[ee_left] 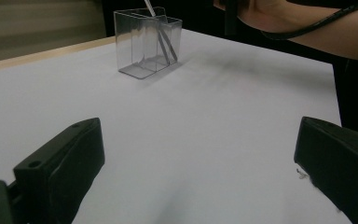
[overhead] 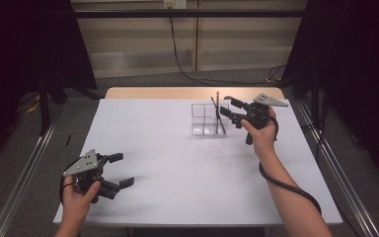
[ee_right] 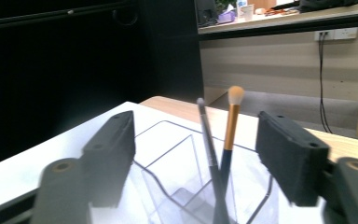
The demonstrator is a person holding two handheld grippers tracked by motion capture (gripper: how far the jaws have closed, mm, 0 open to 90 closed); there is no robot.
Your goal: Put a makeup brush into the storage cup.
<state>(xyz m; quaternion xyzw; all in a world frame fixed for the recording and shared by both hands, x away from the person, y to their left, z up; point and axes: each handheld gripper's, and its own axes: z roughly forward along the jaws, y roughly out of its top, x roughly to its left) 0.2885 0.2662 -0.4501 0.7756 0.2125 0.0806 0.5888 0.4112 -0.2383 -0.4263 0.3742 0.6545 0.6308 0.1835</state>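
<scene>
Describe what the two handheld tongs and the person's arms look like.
Both tongs, left and right, are black, with two blocky jaws and a grey three-cornered plate on top. A black cable loops beneath the right forearm. The forearms are bare, with no sleeves visible.

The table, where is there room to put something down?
The white table is bare across its middle, between the left gripper near the front left corner and the clear box toward the back right. The back left is bare too. It is crowded around the box, where two brushes stand and the right gripper hovers.
</scene>
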